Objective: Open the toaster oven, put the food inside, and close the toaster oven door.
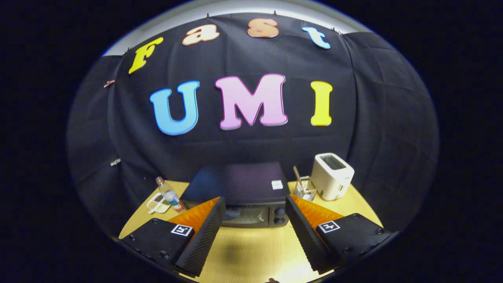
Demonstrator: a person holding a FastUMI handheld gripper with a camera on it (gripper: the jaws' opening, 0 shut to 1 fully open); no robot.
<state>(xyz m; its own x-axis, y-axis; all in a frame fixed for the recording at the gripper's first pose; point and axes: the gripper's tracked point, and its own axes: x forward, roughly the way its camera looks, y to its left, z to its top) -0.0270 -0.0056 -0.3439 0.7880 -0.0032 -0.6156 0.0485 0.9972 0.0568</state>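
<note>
My gripper [255, 220] stood wide open with nothing between its fingers, held above the wooden table [251, 251] and pointed at the toaster oven [245, 196]. The oven sat just ahead of the fingers: a dark, boxy body with a flat matte top, a glass-fronted door that looked closed, and two round knobs at the door's right. With the door up, the scene fitted either an oven waiting to be opened or one already loaded and shut, and I could not see through the glass well enough to tell.

Left of the oven lay a small pale dish [157, 204] holding what I took for the food, with a clear plastic bottle [169, 195] leaning over it. Right of the oven stood a clear glass container [305, 188] with a stick in it, and beyond that a smooth, rounded white toaster [332, 176]. Any work on the door would have called for a square, centred approach to its top edge.
</note>
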